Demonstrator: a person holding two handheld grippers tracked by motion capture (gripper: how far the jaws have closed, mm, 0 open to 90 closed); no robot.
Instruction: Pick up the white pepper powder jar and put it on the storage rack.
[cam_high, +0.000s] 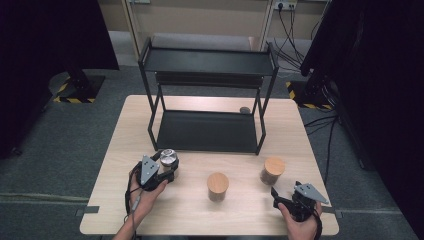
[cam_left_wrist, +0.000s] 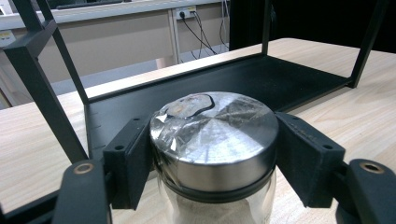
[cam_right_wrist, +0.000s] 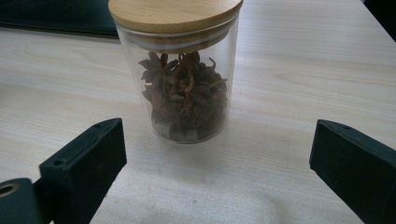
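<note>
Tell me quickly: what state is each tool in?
Left tool: closed on the metal-lidded jar.
Right tool: open, holding nothing, facing the star anise jar.

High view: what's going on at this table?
A person works two handheld grippers at a wooden table with a black two-tier rack on it. The left gripper is closed on the metal lid of a glass jar in front of the rack. The right gripper is open, short of a wooden-lidded jar of star anise. Another wooden-lidded jar stands between them.
</note>
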